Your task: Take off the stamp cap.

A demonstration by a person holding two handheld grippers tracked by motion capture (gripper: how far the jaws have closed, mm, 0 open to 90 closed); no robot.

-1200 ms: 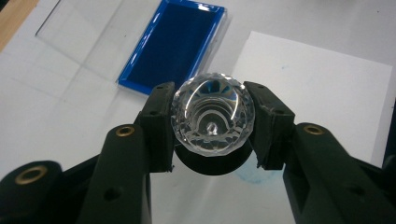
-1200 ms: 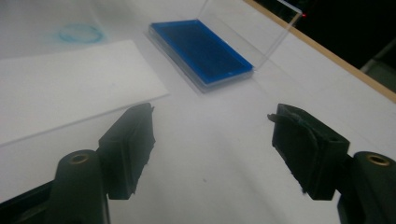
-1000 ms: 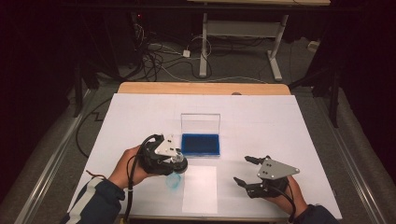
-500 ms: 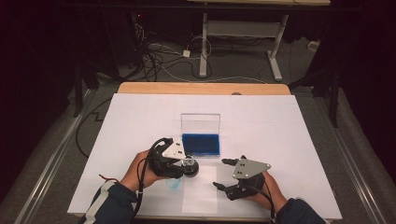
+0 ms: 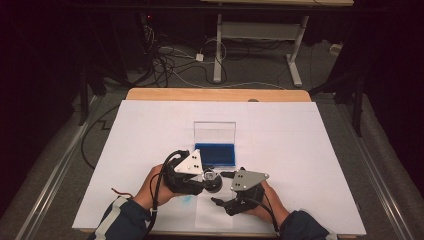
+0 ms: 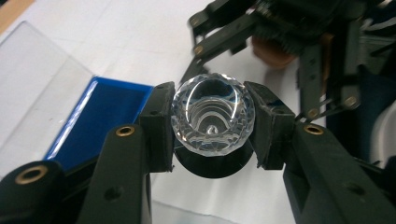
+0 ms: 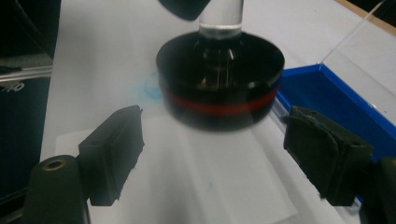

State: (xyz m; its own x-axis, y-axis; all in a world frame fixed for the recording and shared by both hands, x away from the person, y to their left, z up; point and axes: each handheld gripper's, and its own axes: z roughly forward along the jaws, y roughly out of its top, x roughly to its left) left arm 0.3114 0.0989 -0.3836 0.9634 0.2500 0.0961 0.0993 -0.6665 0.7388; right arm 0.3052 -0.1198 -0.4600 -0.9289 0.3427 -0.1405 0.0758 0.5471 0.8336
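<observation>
Crystal-topped stamp held, second gripper beside it

High view: near lower centre, the left gripper [image 5: 207,176] is clamped on the stamp [image 5: 211,177]. Left gripper view: its faceted knob [image 6: 213,113] is squeezed centrally. Right gripper view: the right gripper [image 7: 212,154], just widened, stands open and empty below the stamp's black base [image 7: 220,86].

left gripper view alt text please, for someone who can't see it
The left claw grips a faceted clear crystal knob on a black round base. A blue tray lies on the white table behind, and the right claw stands open beyond.
</observation>
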